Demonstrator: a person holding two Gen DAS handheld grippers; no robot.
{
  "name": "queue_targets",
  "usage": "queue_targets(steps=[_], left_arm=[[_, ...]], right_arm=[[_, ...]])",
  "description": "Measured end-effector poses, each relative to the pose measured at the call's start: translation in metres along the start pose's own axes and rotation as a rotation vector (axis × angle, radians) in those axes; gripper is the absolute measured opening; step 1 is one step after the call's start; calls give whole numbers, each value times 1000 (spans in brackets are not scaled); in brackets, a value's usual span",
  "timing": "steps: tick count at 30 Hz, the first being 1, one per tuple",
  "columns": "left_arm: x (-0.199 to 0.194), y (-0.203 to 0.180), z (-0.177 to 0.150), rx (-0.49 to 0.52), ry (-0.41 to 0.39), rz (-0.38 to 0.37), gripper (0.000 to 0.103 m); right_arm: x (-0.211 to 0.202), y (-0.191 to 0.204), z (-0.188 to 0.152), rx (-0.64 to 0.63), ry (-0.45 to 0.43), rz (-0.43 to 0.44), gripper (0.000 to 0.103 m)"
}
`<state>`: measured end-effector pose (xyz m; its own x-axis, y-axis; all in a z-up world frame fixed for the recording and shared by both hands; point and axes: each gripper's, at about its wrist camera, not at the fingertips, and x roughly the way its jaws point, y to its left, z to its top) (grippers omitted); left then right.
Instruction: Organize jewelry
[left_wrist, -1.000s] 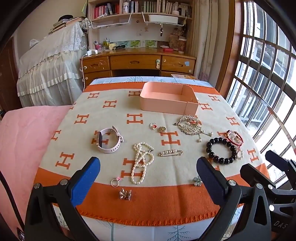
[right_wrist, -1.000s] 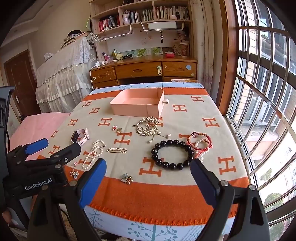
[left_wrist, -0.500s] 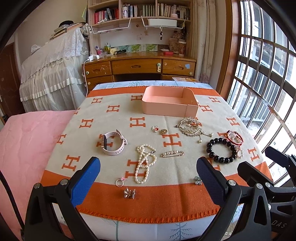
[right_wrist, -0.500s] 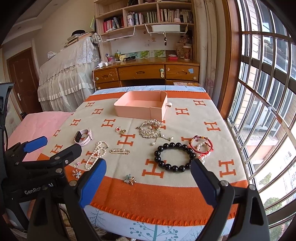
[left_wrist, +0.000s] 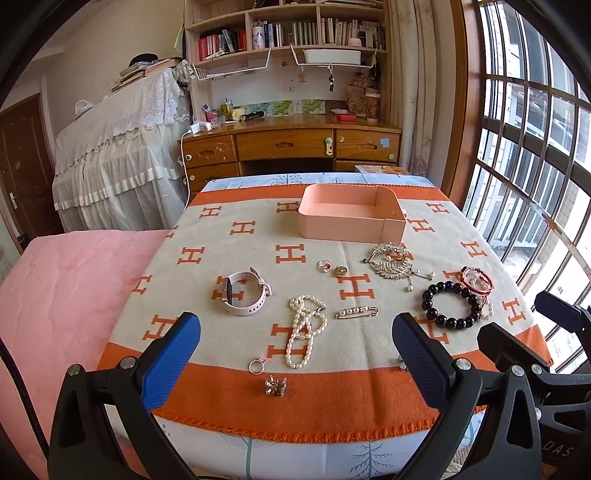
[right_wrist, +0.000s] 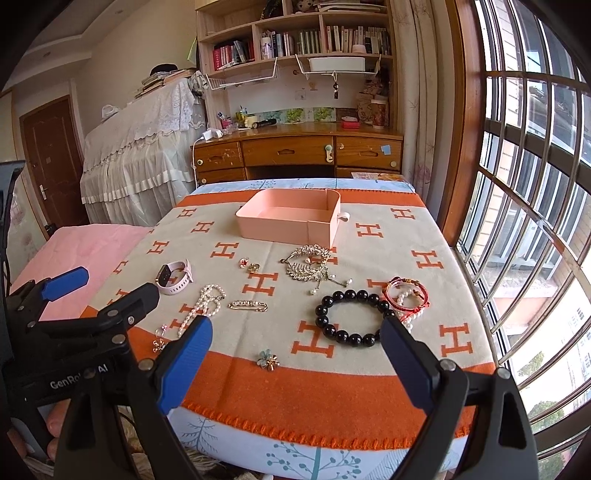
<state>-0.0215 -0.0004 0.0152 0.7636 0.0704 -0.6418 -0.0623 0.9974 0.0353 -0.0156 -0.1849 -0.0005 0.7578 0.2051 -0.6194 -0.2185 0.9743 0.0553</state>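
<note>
Jewelry lies spread on an orange-patterned blanket (left_wrist: 288, 254). A pink open box (left_wrist: 351, 218) stands at the far middle; it also shows in the right wrist view (right_wrist: 291, 221). Before it lie a pink watch (left_wrist: 242, 293), a pearl necklace (left_wrist: 304, 334), a pearl pin (left_wrist: 356, 312), a silver hair comb (left_wrist: 391, 260), a black bead bracelet (right_wrist: 351, 319) and a red bracelet (right_wrist: 406, 297). A flower brooch (right_wrist: 269, 360) lies near the front edge. My left gripper (left_wrist: 295, 347) and right gripper (right_wrist: 295, 350) are both open and empty, held above the near edge.
A ring (left_wrist: 256, 366) and a small clip (left_wrist: 275, 385) lie on the orange border. Two small rings (left_wrist: 332, 267) lie mid-table. A pink bed (left_wrist: 66, 295) is to the left, a wooden desk (left_wrist: 291, 147) beyond, and a barred window (left_wrist: 535, 166) on the right.
Both grippers have drawn back and risen a little, so the table sits lower and farther in both views. Nothing on the blanket has moved.
</note>
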Motion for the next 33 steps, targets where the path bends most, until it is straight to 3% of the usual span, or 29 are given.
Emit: queue_targets(steps=[33], left_arm=[[1,5,-2,-8,13,-4,102]], right_arm=[[-2,2,-1,-5,-4,-1,93]])
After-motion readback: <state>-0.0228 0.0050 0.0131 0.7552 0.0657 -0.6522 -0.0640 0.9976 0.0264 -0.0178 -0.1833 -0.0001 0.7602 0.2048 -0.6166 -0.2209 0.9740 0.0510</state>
